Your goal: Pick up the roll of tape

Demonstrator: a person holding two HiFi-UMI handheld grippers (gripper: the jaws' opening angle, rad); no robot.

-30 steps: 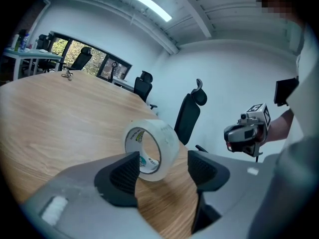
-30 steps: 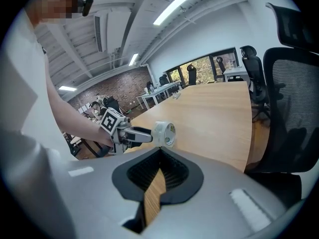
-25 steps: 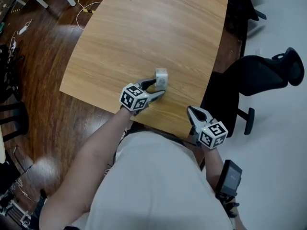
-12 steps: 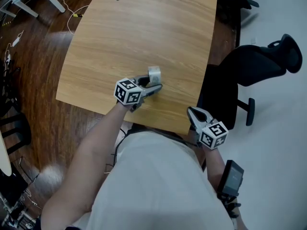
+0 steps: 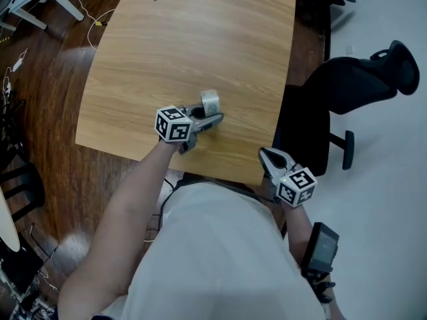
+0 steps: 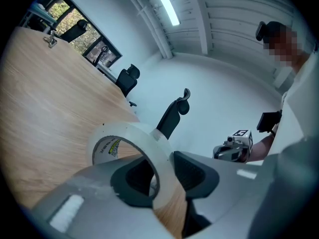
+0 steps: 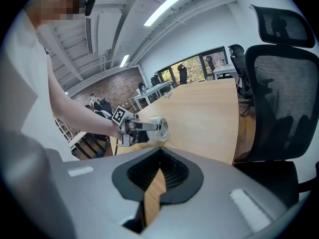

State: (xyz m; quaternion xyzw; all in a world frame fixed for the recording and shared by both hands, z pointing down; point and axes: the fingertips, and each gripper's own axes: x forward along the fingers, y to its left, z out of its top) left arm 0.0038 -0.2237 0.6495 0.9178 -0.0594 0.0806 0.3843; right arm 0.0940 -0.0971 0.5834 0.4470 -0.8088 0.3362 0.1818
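My left gripper [image 5: 208, 113], jaws just closing, pinches the roll of tape [image 5: 209, 100] on the wooden table [image 5: 200, 39]; right gripper [image 5: 264, 154] pressed together, black chair [image 5: 360, 92] beside.

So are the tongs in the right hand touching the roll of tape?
Apart. The head view shows the right tongs by the table's near corner, with bare wood between them and the roll of tape.

1. Here's the roll of tape [image 5: 209, 102]: a whitish, cloudy band wound on a pale core, with a printed label inside the ring.
2. It's standing on its edge on the wooden table [image 5: 167, 45], towards the near side.
3. Its wall sits between the jaws of the left gripper [image 5: 207, 114], which have just been closing. One pad is inside the ring, the other against the outer face.
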